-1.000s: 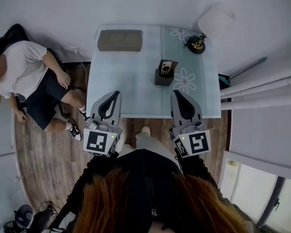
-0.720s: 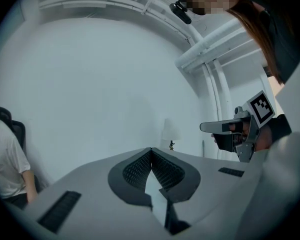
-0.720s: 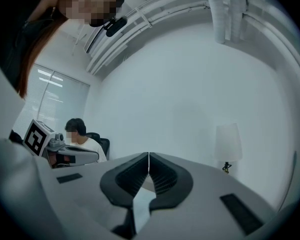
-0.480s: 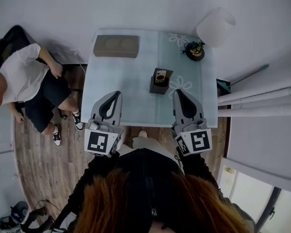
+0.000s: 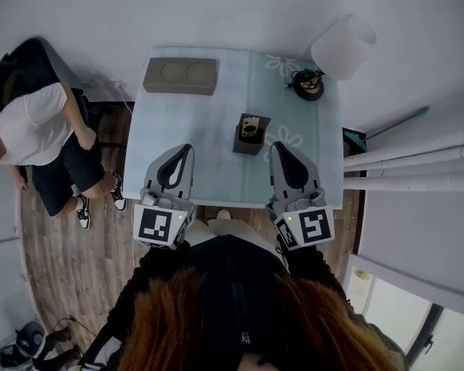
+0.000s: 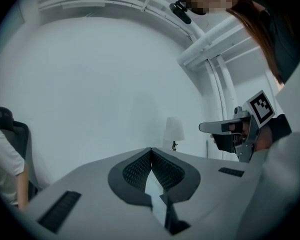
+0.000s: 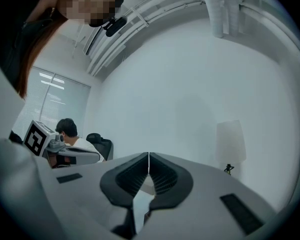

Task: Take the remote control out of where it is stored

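Remote control [image 5: 250,125] sits end-up in a dark holder [image 5: 247,143] mid-tabletop [image 5: 193,126]. The right gripper [image 5: 278,146], jaws closed and empty, has it near, at 10 o'clock. The left gripper [image 5: 188,148], likewise closed and empty, has it farther off, at 2 o'clock. Right judged better placed.

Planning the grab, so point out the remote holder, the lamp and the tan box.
holder [image 5: 246,145], head view, its near wall.
lamp [image 5: 342,46], head view, middle of shade.
tan box [image 5: 180,76], head view, top face.
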### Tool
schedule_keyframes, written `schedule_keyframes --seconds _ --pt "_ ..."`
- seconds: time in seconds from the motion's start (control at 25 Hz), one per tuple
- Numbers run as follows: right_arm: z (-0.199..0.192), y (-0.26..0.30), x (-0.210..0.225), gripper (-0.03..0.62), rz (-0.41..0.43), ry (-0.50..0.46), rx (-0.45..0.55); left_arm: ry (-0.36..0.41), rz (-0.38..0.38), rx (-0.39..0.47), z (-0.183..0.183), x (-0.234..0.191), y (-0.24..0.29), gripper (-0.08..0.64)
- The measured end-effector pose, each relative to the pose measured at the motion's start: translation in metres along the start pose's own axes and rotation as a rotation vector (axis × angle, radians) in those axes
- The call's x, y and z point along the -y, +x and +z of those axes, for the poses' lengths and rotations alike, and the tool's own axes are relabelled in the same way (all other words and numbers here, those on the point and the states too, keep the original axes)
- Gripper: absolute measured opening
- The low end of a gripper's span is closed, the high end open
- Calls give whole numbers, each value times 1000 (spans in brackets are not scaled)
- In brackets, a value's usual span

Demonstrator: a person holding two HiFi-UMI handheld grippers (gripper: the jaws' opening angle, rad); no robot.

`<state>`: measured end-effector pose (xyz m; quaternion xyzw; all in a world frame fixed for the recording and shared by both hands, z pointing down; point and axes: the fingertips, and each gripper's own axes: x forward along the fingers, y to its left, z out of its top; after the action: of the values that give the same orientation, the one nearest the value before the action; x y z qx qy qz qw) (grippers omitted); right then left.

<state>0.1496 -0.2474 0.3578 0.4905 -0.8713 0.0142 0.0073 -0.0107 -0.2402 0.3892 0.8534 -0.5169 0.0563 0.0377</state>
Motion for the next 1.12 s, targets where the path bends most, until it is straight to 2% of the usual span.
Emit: schedule_keyframes --seconds 0.16,0.36,0.56,0.8,0.96,1.08,1.12 --pt "3 3 -6 15 2 6 2 6 -28 9 3 2 7 0" --pt "7 1 -7 15 -37 14 6 6 -76 23 7 0 15 0" --pt "5 5 -15 15 -73 18 -5 18 -114 -5 11 -8 19 0" --pt "-2 15 -30 15 -93 32 -25 13 -153 3 8 -19 17 0" --pt "-13 22 -39 17 -103 53 -51 7 -157 8 8 -26 13 0" --pt "-33 27 -33 25 -148 78 -86 9 -150 -5 8 -32 7 0" --pt "-42 30 -29 46 -171 80 -103 11 -147 -6 8 -33 5 0"
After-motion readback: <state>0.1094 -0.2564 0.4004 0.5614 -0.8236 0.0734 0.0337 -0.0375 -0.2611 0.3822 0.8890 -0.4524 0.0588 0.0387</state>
